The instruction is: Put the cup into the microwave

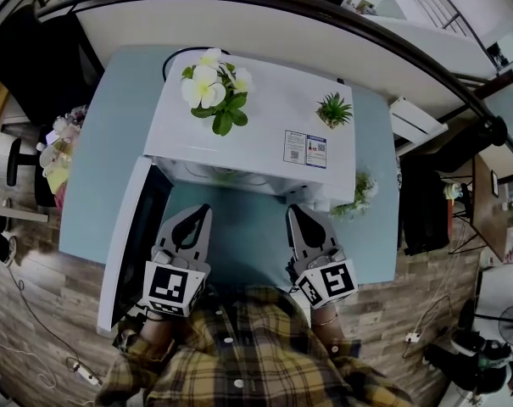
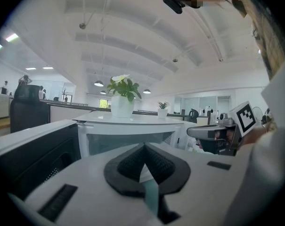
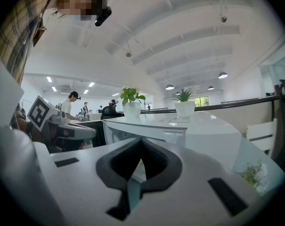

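A white microwave [image 1: 256, 142] stands on a light blue table [image 1: 112, 142], and its door [image 1: 133, 236] is swung open to the left. No cup shows in any view, and the oven's inside is hidden from the head camera. My left gripper [image 1: 202, 212] hangs level in front of the opening at the left, its jaws together and empty. To the right of it my right gripper [image 1: 295, 212] is shut with nothing between its jaws. The left gripper view shows the left gripper [image 2: 143, 147] facing the microwave [image 2: 128, 131]. In the right gripper view the right gripper [image 3: 141, 142] faces the microwave [image 3: 151, 126].
A white flower pot [image 1: 212, 87] and a small green plant [image 1: 333, 108] stand on top of the microwave. Another small plant [image 1: 360, 192] sits on the table to its right. A curved counter [image 1: 324, 15] runs behind, and a black chair [image 1: 36, 49] stands at the left.
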Demonstrator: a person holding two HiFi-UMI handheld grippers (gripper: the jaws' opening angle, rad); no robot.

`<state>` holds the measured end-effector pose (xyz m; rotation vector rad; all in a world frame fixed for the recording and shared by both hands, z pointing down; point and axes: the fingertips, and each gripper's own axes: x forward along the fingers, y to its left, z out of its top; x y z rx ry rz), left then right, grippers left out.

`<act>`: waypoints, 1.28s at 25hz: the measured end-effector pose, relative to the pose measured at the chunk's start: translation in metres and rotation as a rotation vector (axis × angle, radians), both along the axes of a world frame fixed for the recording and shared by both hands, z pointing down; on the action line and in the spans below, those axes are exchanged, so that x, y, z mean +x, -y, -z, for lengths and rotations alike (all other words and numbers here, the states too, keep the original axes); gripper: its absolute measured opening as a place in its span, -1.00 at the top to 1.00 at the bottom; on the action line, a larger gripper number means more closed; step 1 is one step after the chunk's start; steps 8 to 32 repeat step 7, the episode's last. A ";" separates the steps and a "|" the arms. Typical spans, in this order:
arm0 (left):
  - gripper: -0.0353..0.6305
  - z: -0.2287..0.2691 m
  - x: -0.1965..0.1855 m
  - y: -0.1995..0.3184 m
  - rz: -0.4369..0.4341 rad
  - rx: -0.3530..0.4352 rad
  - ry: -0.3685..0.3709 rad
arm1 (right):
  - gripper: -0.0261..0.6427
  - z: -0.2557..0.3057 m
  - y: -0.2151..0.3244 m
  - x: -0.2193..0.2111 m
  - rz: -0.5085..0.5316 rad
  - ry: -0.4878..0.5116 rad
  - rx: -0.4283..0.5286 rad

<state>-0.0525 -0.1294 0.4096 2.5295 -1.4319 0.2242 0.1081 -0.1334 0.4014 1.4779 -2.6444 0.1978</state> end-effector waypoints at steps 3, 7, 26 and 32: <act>0.93 0.000 0.001 -0.001 -0.003 -0.003 -0.003 | 0.91 -0.001 -0.001 -0.001 0.003 0.000 -0.004; 0.93 -0.002 0.001 -0.002 -0.002 -0.005 -0.002 | 0.91 -0.002 -0.001 0.000 0.003 0.002 -0.007; 0.93 -0.002 0.001 -0.002 -0.002 -0.005 -0.002 | 0.91 -0.002 -0.001 0.000 0.003 0.002 -0.007; 0.93 -0.002 0.001 -0.002 -0.002 -0.005 -0.002 | 0.91 -0.002 -0.001 0.000 0.003 0.002 -0.007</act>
